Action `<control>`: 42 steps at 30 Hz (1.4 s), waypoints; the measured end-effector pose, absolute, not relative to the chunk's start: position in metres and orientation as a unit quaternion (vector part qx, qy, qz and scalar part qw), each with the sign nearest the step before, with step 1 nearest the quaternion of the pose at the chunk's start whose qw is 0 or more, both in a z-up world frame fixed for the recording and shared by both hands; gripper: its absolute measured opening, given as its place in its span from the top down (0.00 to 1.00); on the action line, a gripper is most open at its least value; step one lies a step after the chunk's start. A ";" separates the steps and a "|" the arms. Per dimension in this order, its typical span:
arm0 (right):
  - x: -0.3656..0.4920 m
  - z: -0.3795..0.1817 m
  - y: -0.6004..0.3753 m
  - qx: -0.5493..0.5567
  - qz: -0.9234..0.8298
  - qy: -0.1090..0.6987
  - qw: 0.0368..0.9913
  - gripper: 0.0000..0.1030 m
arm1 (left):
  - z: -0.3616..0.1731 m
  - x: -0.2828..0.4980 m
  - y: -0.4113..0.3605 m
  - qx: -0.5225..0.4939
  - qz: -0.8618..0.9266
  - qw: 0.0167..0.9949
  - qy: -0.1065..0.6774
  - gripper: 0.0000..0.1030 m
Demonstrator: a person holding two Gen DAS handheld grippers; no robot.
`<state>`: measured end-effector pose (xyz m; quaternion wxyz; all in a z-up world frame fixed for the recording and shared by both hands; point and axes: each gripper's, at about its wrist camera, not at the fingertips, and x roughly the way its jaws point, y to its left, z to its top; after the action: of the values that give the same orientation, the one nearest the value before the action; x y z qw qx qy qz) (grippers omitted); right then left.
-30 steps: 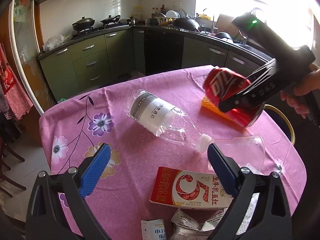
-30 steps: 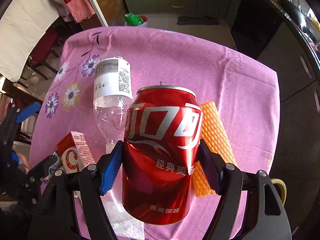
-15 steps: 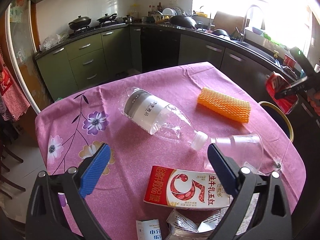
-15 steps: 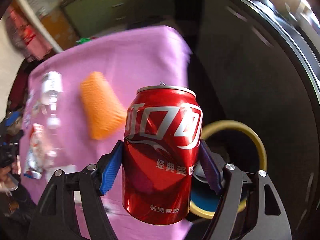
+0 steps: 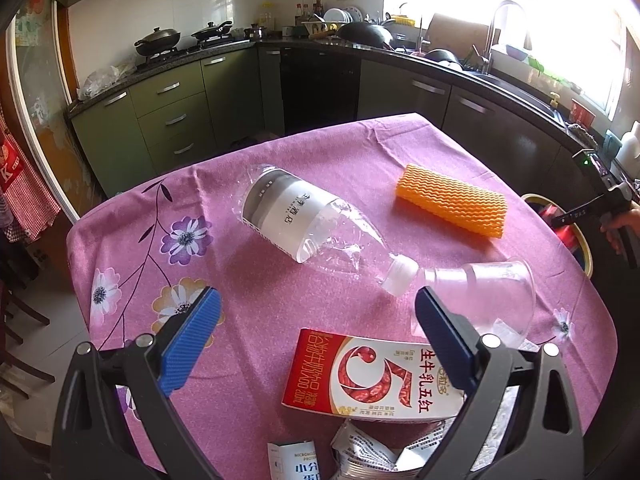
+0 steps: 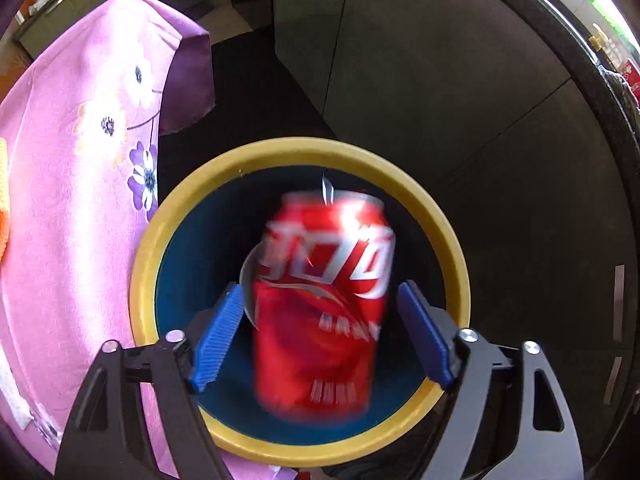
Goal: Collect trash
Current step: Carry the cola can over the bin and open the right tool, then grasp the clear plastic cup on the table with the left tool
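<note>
**Over the bin: red can slipping free of the right jaws**

Over the yellow-rimmed bin (image 6: pixel 448 216), w/ its dark blue inside, the right gripper (image 6: pixel 320 332) points almost straight down. Red can (image 6: pixel 320 304) sits betw. its blue pads (image 6: pixel 218 340), blurred, w/ a visible gap on each side; jaws are opening and no pad presses on it. Can is dented, silver top rim w/ pull tab up, white script logo across the body plus small white Chinese print too smeared to read. Bin stands on the floor just beside the right edge of the table (image 5: pixel 280 280), which wears a pink-purple cloth w/ flower print.

From the left wrist view the right gripper shows small off the table's right edge, a hand (image 5: pixel 622 226) round its handle, a sliver of red below it over the bin rim.

Left gripper (image 5: pixel 316 336) hangs above the near edge, angled down, jaws spread wide w/ nothing betw. them. Still on the cloth: clear plastic bottle (image 5: pixel 312 228) lying on its side mid-table, white cap toward the near-right, grey-white label w/ Chinese characters too small to make out; orange foam sleeve (image 5: pixel 452 206) toward the far-right edge; clear plastic cup (image 5: pixel 488 300) on its side, just beside the bottle cap; red-and-white carton (image 5: pixel 376 372) at the near edge, big "5" and Chinese text, "200mL" seemingly on its end. Crumpled wrappers (image 5: pixel 368 456) and a small white-blue box (image 5: pixel 294 464) at the very near edge, partly cut off.
</note>
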<state>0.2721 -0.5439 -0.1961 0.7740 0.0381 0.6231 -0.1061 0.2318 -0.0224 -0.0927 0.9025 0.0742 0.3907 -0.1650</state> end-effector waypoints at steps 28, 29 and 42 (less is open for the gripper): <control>0.176 -0.155 -0.482 0.064 -0.004 0.549 0.834 0.23 | -0.102 0.225 -0.113 0.126 -0.353 0.819 0.435 0.06; 0.174 -0.154 -0.483 0.065 -0.002 0.549 0.833 0.23 | -0.105 0.227 -0.114 0.126 -0.352 0.817 0.440 0.06; 0.186 -0.169 -0.473 0.063 0.018 0.555 0.829 0.23 | -0.123 0.232 -0.118 0.115 -0.346 0.800 0.476 0.22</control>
<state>0.1856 -0.4727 -0.1687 0.8294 0.0626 0.5548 0.0180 0.2321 -0.1185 -0.1227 0.8002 0.1152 0.4762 -0.3458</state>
